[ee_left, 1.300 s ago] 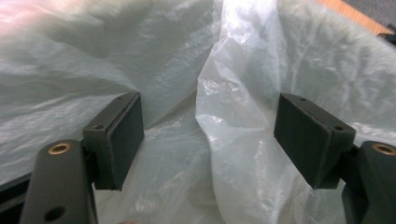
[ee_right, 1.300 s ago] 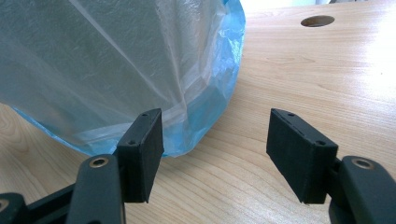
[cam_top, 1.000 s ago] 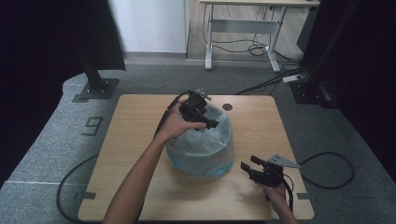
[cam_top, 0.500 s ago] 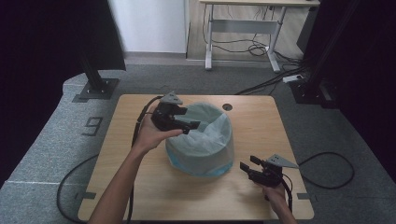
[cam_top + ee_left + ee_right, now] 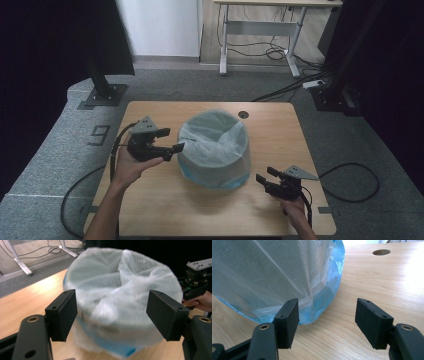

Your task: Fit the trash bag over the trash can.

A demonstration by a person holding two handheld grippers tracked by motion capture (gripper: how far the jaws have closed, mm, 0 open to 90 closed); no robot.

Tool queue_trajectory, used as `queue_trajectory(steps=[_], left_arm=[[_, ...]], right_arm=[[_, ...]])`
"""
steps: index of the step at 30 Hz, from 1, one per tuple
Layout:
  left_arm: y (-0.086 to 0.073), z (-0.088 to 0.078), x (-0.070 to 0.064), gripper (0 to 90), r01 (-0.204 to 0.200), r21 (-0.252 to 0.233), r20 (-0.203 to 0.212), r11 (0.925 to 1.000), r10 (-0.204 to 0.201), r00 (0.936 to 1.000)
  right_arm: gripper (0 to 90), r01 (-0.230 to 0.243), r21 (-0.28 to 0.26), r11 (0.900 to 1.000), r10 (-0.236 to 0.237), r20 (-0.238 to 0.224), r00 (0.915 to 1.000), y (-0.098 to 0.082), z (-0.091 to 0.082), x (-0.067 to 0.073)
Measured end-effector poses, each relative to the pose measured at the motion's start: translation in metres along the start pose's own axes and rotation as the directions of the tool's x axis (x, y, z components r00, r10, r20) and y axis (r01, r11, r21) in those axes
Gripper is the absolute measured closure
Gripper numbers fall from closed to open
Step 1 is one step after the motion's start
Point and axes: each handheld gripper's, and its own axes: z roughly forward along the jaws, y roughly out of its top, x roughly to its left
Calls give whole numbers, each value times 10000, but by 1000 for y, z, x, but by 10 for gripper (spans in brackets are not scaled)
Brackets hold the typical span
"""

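1. At the bench's (image 5: 150, 210) middle stands a bin (image 5: 216, 150) lined with a plastic bag (image 5: 210, 132).
2. Near its left-edge side, the left gripper (image 5: 172, 141) hovers, fingers released, empty.
3. Near the front right corner, the right gripper (image 5: 261, 181) rests, fingers released.

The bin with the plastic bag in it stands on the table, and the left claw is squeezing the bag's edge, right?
Not quite. The bin does stand on the table, bag inside, but the left claw is open beside it, squeezing nothing. The left gripper view shows both jaws apart, clear of the plastic.
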Motion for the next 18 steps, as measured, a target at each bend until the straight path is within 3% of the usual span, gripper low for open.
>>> queue_trajectory(steps=[2, 10, 18], left_arm=[[-18, -5, 5, 247, 301, 5, -31, 9995, -301, 9995], [-50, -12, 19, 247, 863, 169, -290, 9961, -858, 9959], [-66, -12, 19, 242, 792, 492, -446, 9956, -771, 9960]], right_arm=[[349, 9, 2, 10000, -9, 9, 10000, 0, 0, 0], [349, 22, 76, 10000, -22, 7, 10000, -1, 1, 0], [349, 13, 96, 10000, -14, 47, 10000, -1, 1, 0]])
